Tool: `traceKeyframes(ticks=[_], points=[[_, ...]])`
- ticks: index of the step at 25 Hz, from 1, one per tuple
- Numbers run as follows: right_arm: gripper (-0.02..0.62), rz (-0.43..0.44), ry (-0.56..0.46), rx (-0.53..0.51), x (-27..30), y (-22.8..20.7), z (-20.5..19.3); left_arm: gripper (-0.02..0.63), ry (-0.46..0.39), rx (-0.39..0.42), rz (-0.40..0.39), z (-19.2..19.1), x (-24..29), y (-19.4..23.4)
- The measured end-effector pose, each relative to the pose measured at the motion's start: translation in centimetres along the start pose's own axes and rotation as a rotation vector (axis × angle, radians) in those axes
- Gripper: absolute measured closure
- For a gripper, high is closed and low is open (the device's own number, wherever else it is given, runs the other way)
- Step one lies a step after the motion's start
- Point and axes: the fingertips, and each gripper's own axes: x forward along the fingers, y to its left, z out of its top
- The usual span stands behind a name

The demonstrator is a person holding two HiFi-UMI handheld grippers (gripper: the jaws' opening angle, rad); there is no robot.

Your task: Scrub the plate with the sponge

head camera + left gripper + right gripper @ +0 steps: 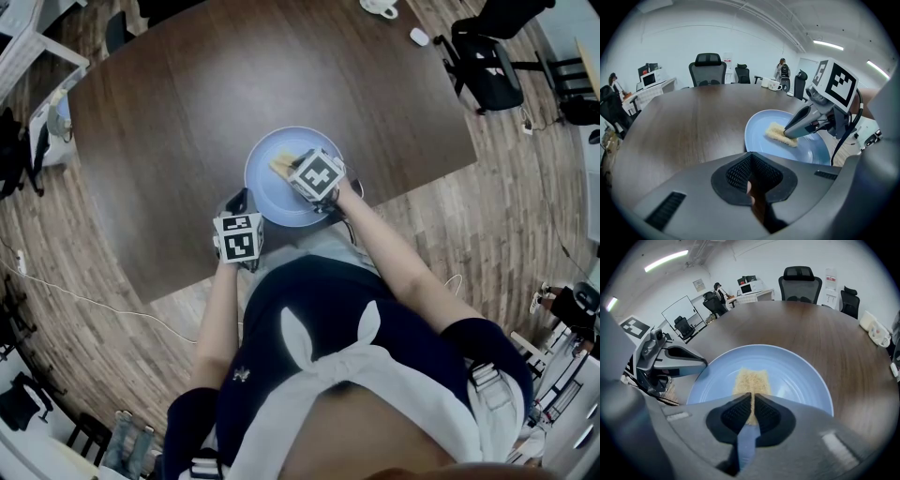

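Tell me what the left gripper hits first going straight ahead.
The plate: the left gripper points at its near rim, close ahead; I cannot tell whether they already touch.

Brown table (187,112), plank floor (441,234), perhaps laminate.

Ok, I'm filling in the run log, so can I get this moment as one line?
right claw: shut on sponge, sponge on plate | left claw: shut, empty, by plate rim
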Motion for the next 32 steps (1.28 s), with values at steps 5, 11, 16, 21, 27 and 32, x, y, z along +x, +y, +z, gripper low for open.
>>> traceKeyframes(ticks=[5, 11, 16, 21, 27, 32], points=[[0.574, 0.018, -0.012, -0.019, 0.1, 1.5, -0.3, 0.600, -0.007, 0.000, 0.008, 0.3, -0.3, 0.1], [0.574, 0.044, -0.017, -0.070, -0.1, 2.5, -0.8, 0.600, -0.011, -0.003, 0.015, 0.6, -0.5, 0.2], [0.574, 0.050, -0.018, -0.069, -0.2, 2.7, -1.4, 0.600, -0.009, -0.003, 0.020, 0.6, -0.5, 0.4], [0.572, 0.044, -0.018, -0.066, -0.4, 2.7, -1.8, 0.600, -0.008, -0.004, 0.018, 0.7, -0.6, 0.4], [0.561, 0.022, -0.013, -0.048, -0.6, 2.3, -2.6, 0.600, 0.003, 0.003, 0.014, -0.4, 0.1, 0.3], [0.537, 0.018, -0.029, -0.028, -0.9, 2.3, -2.7, 0.600, 0.006, -0.001, 0.017, -0.5, -0.2, 0.2]])
